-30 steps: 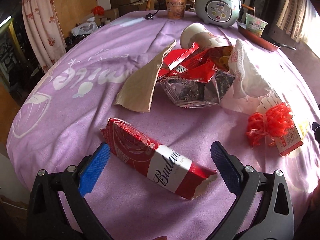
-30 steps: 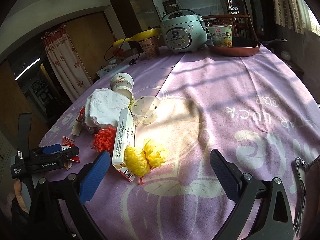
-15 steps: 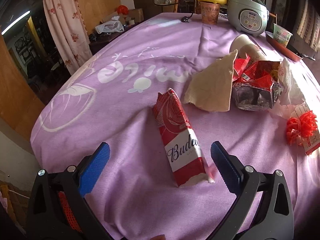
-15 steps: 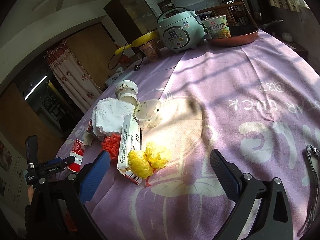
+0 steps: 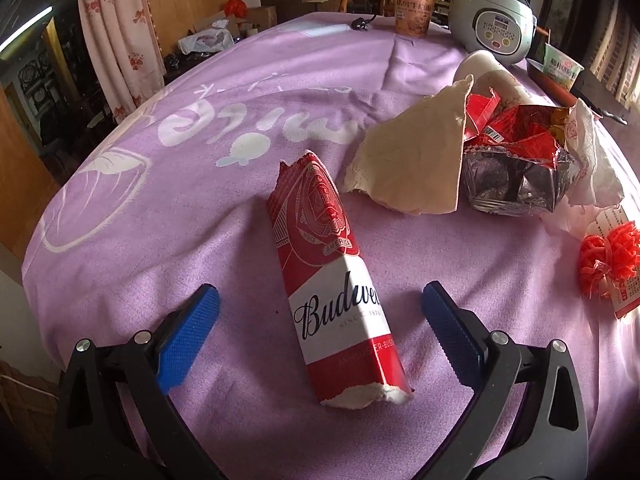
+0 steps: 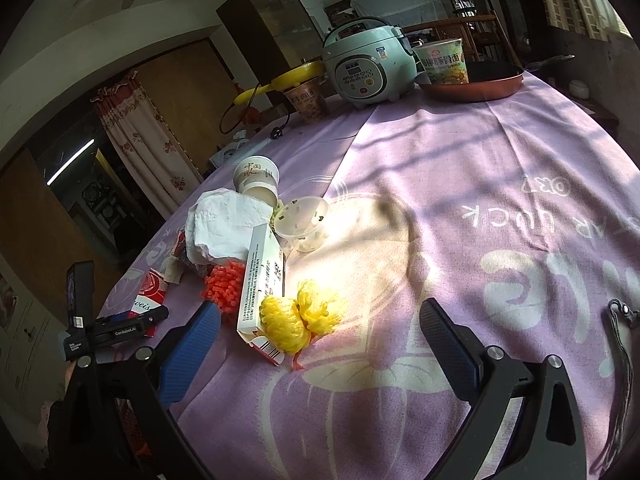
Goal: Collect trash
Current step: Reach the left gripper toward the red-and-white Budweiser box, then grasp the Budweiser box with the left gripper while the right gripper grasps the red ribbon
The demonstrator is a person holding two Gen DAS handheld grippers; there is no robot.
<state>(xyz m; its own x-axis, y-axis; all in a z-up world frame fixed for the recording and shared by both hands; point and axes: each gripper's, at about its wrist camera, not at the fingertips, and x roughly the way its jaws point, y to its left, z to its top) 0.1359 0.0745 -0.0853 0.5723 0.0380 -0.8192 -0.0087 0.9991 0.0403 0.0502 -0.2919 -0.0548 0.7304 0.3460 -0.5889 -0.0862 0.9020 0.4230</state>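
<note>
A torn red and white Budweiser carton lies on the purple tablecloth, its near end between the open fingers of my left gripper, untouched. Behind it are a torn brown cardboard piece, a crumpled red and silver wrapper, white tissue and a red ribbon pompom. My right gripper is open and empty over the cloth, just short of a yellow ribbon pompom that rests on a white box. The left gripper also shows in the right wrist view.
A paper cup and a clear plastic lid lie past the box. A rice cooker, noodle cups, a frying pan and a yellow object stand at the far edge. A dark cord lies at the right.
My left gripper has swung round so the Budweiser carton now lies lengthwise between its fingers and closer. My right gripper has shifted slightly, still open near the yellow pompom.
</note>
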